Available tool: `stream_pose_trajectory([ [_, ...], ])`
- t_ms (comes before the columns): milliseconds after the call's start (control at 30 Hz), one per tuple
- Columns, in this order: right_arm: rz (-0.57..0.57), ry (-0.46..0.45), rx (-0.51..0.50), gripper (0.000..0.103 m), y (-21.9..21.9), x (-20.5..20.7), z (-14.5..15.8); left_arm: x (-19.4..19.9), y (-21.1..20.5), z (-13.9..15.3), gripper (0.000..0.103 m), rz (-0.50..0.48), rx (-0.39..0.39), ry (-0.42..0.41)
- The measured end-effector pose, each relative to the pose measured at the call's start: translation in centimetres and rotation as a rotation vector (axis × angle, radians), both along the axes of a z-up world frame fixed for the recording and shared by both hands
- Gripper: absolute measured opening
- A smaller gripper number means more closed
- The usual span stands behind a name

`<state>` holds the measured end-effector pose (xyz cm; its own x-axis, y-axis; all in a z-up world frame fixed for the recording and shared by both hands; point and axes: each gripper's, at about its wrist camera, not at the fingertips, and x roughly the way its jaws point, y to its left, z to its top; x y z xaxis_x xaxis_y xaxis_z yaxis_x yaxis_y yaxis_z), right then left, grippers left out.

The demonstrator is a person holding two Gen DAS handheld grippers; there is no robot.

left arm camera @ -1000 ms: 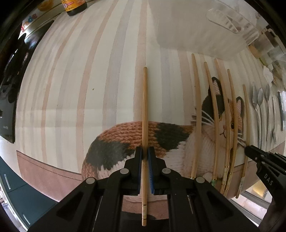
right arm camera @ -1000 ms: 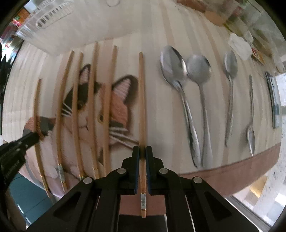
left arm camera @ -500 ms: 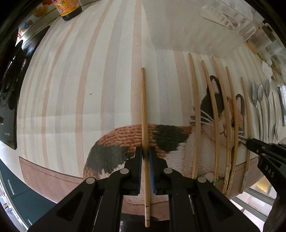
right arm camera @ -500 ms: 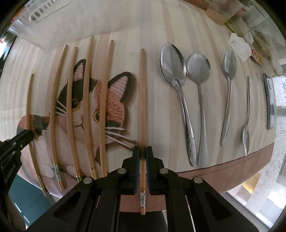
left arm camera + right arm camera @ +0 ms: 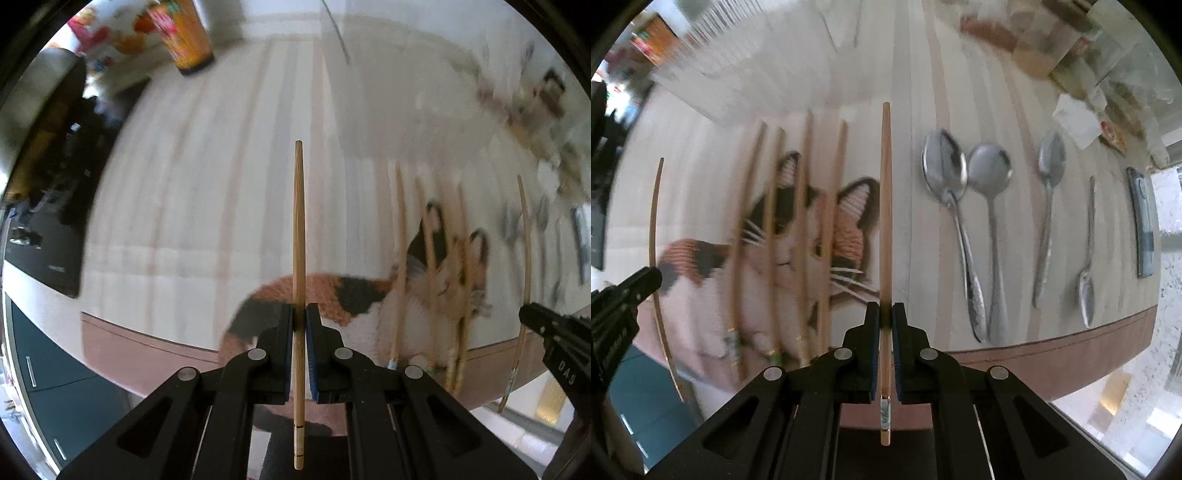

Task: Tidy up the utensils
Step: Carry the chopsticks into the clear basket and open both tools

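Now both of my views pull back from the striped cat-print cloth (image 5: 177,206): half a second ago it filled each frame, and here its brown hem (image 5: 1071,343) curves across the lower part, with more clutter showing along the top and much of the background smeared by motion. An orange jar (image 5: 188,33) that sat cropped at the upper left edge of the left view is further into the frame.

Counting largest first: four chopsticks lie in a row (image 5: 798,236) across the cat's face, left of centre in the right view. Four metal spoons (image 5: 990,236) lie to the right of centre there, three big and one small (image 5: 1087,258). One dark flat object (image 5: 1143,225) lies at the far right.

My left gripper (image 5: 300,325) is closed tight on one chopstick (image 5: 298,258), which runs straight up the middle of the left frame, its butt end low between the arms. My right gripper (image 5: 885,325) is likewise clamped on another chopstick (image 5: 885,206), centred in the right frame, its inlaid end (image 5: 885,411) near the bottom. Each gripper shows at the other view's lower edge.
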<state>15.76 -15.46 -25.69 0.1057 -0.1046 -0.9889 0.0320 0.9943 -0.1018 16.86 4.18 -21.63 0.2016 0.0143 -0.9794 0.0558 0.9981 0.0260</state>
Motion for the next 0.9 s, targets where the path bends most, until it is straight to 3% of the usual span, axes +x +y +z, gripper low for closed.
stream_pose_trajectory([
  [267, 0.008, -0.191, 0.105, 0.007, -1.5, 0.6, 9.7, 3.1, 0.4, 12.1, 0.004, 0.03, -0.056, -0.228],
  [433, 0.038, -0.306, 0.194, 0.007, -1.1, 5.1, 15.5, 8.8, -0.5, 16.9, 0.004, 0.024, -0.157, -0.287],
  [567, 0.052, -0.341, 0.261, 0.007, 0.0, 10.5, 17.9, 14.1, -1.5, 17.1, 0.004, 0.025, -0.202, -0.247],
  [667, 0.055, -0.32, 0.301, 0.007, 0.9, 14.8, 18.2, 18.3, -2.3, 15.6, 0.004, 0.039, -0.248, -0.163],
  [900, 0.05, -0.223, 0.285, 0.007, 2.6, 22.5, 13.5, 24.8, -4.0, 9.5, 0.004, 0.056, -0.269, 0.015],
])
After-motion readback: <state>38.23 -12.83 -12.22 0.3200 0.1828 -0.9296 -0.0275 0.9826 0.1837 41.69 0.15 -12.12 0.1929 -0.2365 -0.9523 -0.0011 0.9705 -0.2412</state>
